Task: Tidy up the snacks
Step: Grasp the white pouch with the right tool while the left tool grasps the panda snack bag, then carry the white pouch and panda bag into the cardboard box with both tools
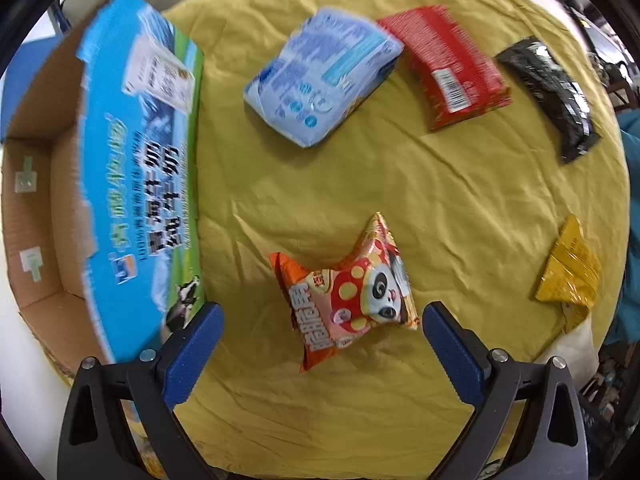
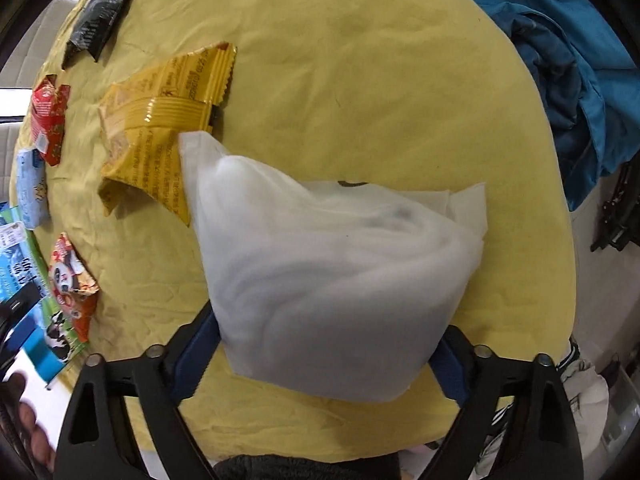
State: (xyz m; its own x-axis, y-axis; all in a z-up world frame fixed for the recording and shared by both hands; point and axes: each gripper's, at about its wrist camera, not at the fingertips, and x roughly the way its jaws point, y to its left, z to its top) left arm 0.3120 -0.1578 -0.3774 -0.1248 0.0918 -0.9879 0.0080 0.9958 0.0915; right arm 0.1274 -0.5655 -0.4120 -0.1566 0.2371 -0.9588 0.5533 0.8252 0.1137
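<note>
Directly between the right hand-held gripper [image 2: 320,354] pads, a white packet [image 2: 320,276]

a lived-in home room: yellow cloth [image 2: 360,80] on a table, blue jacket [image 2: 568,72] heaped beside it

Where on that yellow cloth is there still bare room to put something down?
Bare cloth lies between the white packet and the blue jacket, and between the panda packet and the pale blue packet. It is crowded near the milk box.
</note>
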